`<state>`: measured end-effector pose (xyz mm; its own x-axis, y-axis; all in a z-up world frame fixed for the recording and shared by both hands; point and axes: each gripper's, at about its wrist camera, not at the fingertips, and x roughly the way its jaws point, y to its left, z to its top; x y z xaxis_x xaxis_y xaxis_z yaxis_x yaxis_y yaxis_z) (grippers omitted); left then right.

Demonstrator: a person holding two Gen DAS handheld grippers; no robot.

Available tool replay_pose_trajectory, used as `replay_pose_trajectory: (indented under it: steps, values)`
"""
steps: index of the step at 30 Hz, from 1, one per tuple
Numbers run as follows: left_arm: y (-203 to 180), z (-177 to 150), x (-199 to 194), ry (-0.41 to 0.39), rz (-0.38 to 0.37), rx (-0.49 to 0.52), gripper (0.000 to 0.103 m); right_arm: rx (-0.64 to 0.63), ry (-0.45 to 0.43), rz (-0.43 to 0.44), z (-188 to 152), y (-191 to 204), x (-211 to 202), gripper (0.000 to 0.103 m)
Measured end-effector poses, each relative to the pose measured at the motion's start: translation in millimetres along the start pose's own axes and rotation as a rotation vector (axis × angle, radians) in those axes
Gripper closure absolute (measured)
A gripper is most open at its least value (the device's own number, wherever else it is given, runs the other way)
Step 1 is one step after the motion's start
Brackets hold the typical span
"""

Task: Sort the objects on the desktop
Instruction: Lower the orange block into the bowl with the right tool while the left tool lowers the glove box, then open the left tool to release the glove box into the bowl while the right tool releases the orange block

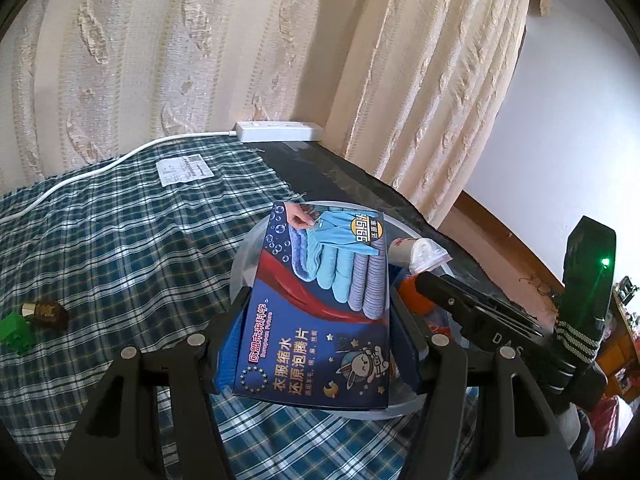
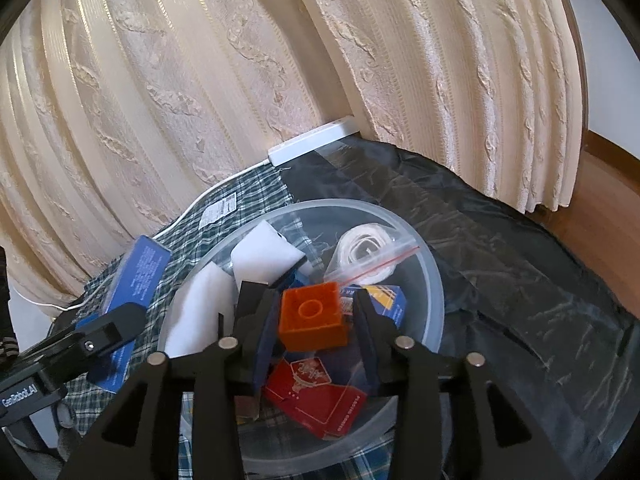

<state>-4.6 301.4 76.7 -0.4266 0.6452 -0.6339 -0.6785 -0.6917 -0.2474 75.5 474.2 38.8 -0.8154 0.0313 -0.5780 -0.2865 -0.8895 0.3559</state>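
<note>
My left gripper is shut on a dark blue printed box and holds it tilted over the clear plastic bowl. The box also shows in the right wrist view, left of the bowl. My right gripper is over the bowl, with an orange toy brick between its fingers; the right finger looks slightly apart from it. In the bowl lie a red card pack, white pouches, a zip bag of white tape and a small blue box.
A green brick and a small brown bottle lie on the plaid cloth at the left. A white power strip and cable run along the curtain. A paper label lies near it. Dark sheeting covers the right.
</note>
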Motion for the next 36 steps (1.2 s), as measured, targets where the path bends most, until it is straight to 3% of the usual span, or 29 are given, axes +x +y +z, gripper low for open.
replay_pose_trajectory:
  steps: [10,24,26,28,36]
  values:
    - [-14,8,14,0.007,-0.037,0.016,0.037,0.012,-0.089,-0.107,3,-7,-14,0.058]
    - [-30,28,42,0.023,-0.104,0.008,0.037,0.008,-0.083,-0.113,3,-7,-15,0.058]
    - [-29,30,46,0.029,-0.113,-0.009,0.034,0.014,-0.082,-0.115,2,-8,-15,0.056]
    - [-27,31,50,0.041,-0.131,-0.039,0.015,0.019,-0.083,-0.117,2,-10,-15,0.054]
    - [-24,28,39,0.017,-0.164,-0.057,0.015,0.007,-0.095,-0.101,3,-9,-17,0.054]
